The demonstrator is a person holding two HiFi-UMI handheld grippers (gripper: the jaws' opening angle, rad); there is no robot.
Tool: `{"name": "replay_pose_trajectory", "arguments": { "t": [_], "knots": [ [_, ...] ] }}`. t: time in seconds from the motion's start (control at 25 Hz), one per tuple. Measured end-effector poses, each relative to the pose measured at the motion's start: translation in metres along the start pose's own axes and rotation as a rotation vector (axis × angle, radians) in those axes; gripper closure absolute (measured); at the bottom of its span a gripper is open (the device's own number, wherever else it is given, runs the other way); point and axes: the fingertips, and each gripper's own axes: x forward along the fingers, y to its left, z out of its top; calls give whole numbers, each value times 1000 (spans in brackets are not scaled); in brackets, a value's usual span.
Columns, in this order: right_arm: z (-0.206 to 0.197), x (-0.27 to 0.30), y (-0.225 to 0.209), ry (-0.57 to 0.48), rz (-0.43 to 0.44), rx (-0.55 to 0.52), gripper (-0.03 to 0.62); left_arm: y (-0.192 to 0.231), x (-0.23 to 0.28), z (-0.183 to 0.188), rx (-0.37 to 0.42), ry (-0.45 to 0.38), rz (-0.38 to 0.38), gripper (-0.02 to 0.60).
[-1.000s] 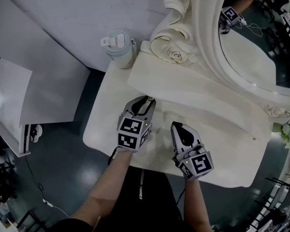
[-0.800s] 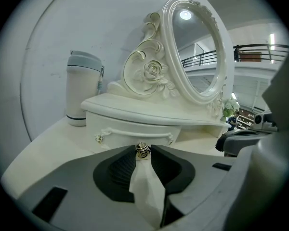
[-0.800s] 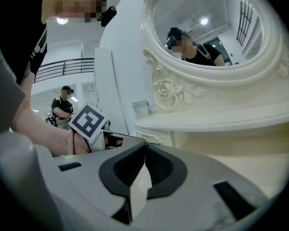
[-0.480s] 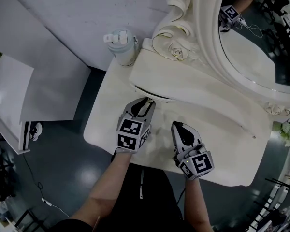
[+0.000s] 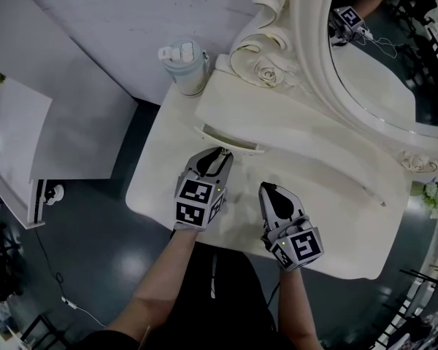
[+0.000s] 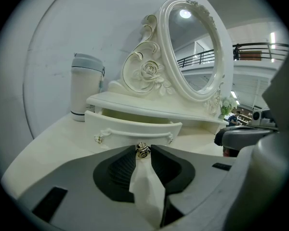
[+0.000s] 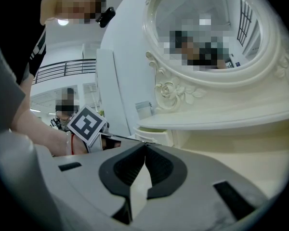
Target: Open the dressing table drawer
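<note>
The left gripper [image 5: 220,154] is clamped on the small metal knob [image 6: 142,150] of the drawer [image 6: 135,127], which stands partly open straight ahead of its jaws. Beside it on the right, the right gripper [image 7: 144,147] hangs over the dressing table [image 5: 336,217], jaws together on nothing

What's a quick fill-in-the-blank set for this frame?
The jaws of the left gripper pinch the small metal ____ on the cream carved drawer.
That drawer stands partly ____.
The right gripper has its jaws ____, with nothing between them.
At the back ____ corner of the cream tabletop stands the pale lidded tumbler.
Missing: knob; open; shut; left.
</note>
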Motion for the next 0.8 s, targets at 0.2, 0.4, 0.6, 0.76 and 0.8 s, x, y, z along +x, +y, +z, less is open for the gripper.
{"name": "replay_pose_trajectory", "arguments": {
  "t": [0.2, 0.4, 0.6, 0.76, 0.8],
  "knots": [
    [-1, -3, 1, 1, 4, -3, 589, -1, -4, -3, -12, 1, 3, 477],
    [-2, -5, 4, -1, 9, -3, 589, -3, -8, -7, -17, 1, 6, 477],
    [-2, -6, 6, -2, 16, -4, 589, -3, -13, -9, -21, 1, 8, 477],
    [-3, -6, 8, -3, 20, -5, 589, -4, -15, -10, -24, 1, 8, 477],
    [-3, -6, 8, -3, 20, -5, 589, -4, -15, -11, -24, 2, 8, 477]
  ]
}}
